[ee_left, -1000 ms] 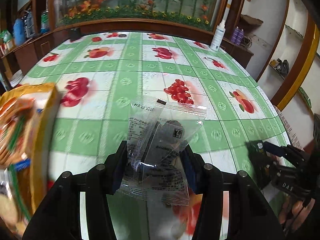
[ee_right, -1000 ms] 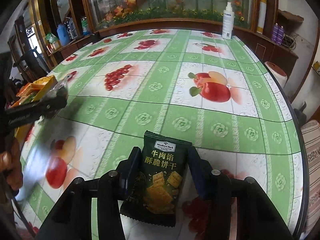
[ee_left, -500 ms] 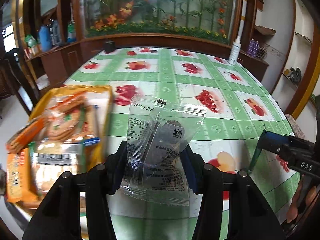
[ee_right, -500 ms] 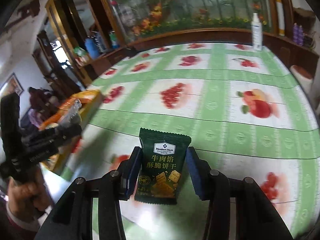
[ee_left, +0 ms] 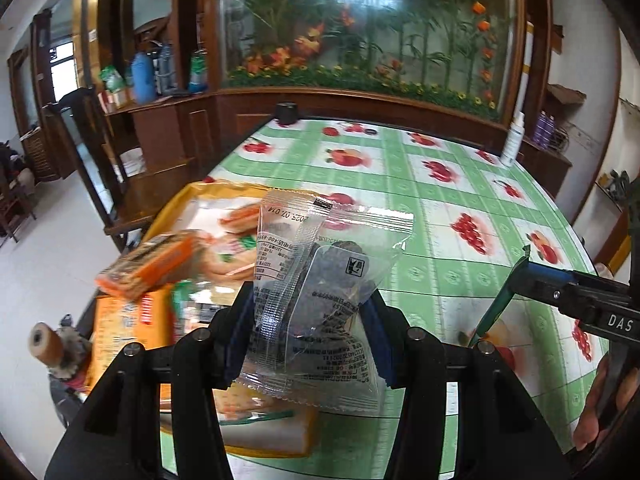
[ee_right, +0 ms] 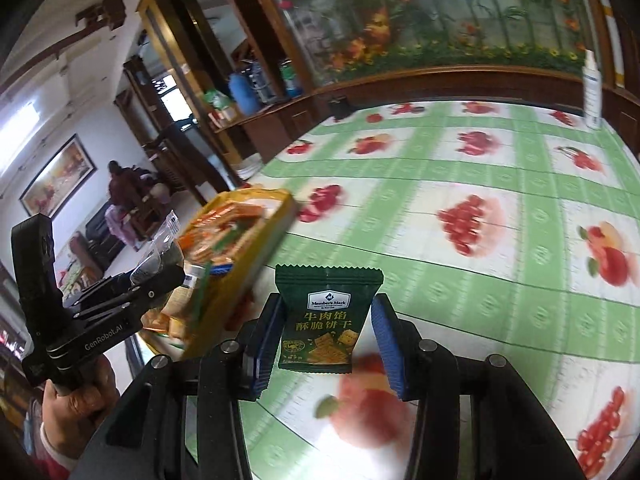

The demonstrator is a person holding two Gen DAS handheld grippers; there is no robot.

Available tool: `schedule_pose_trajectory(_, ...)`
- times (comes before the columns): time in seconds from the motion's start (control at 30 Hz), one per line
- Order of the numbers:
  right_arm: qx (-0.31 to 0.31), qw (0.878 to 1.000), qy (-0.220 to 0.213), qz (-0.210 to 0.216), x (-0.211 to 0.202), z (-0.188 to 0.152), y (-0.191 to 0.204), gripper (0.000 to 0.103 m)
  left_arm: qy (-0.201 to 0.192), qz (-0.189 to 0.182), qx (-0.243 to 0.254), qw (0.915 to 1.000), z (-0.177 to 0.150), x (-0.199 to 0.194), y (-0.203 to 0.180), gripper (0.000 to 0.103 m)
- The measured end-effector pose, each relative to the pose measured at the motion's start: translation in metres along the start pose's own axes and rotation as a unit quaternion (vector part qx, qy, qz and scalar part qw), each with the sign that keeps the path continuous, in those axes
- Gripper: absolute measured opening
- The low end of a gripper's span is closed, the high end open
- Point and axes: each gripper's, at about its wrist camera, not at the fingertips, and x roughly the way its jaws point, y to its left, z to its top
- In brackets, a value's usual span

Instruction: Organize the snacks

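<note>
Left wrist view is showing the left gripper (ee_left: 308, 336) gripping a clear packet (ee_left: 320, 296) between its fingers, hanging above the near end of the yellow tray (ee_left: 176, 208), which is already holding several snacks. The right gripper (ee_right: 326, 346) is clamping a green cracker packet (ee_right: 324, 320) over the desk (ee_right: 500, 292), just beside the tray. Both packets are still waiting to be placed in the tray, so the sorting looks partly done.

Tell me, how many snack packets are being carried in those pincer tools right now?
2. A clear packet is clamped in the left gripper, and a green packet in the right gripper. The yellow tray holds more snacks, too blurred to count.
</note>
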Motion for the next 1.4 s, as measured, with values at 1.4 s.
schedule_pose_trajectory(1.4,-0.028,0.99,0.064,0.124,0.194,0.07,0.115,0.051,0.023,0.044,-0.059,0.997,-0.004,0.027,0.066,0.05)
